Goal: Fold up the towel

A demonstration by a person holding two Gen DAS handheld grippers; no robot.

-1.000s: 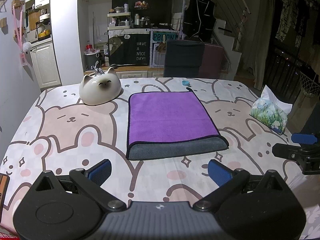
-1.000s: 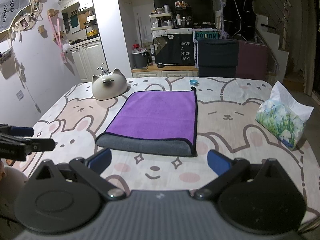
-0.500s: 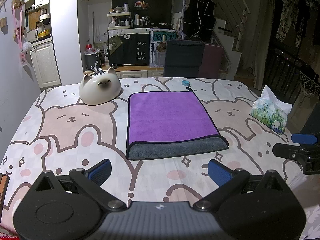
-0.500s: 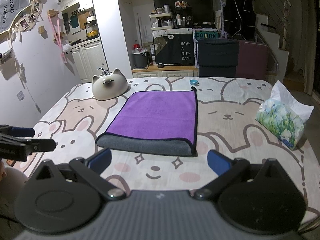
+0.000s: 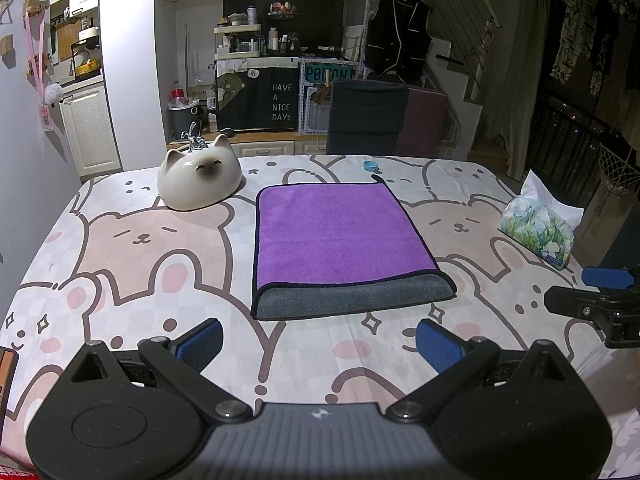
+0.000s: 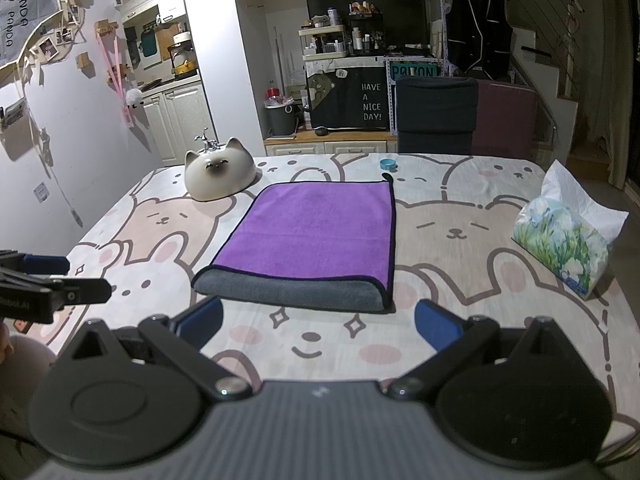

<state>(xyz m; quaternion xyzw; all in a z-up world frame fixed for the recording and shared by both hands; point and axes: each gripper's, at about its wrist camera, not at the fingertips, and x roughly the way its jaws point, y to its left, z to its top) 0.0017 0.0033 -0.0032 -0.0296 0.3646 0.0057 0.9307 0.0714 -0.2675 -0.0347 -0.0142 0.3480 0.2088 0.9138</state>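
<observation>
A towel, purple on top and grey underneath (image 5: 340, 236), lies folded flat on the cartoon-print table cover, its grey fold edge toward me. It also shows in the right wrist view (image 6: 312, 232). My left gripper (image 5: 318, 346) is open and empty, hovering just short of the towel's near edge. My right gripper (image 6: 318, 330) is open and empty, also just short of the near edge. Each gripper shows at the side of the other's view: the right one (image 5: 596, 300) and the left one (image 6: 48, 284).
A white cat-shaped ceramic bowl (image 5: 200, 180) sits at the far left of the towel. A tissue pack (image 6: 568, 236) lies at the right. A small blue ring (image 5: 370, 165) lies beyond the towel. A dark chair (image 5: 366, 120) stands at the table's far edge.
</observation>
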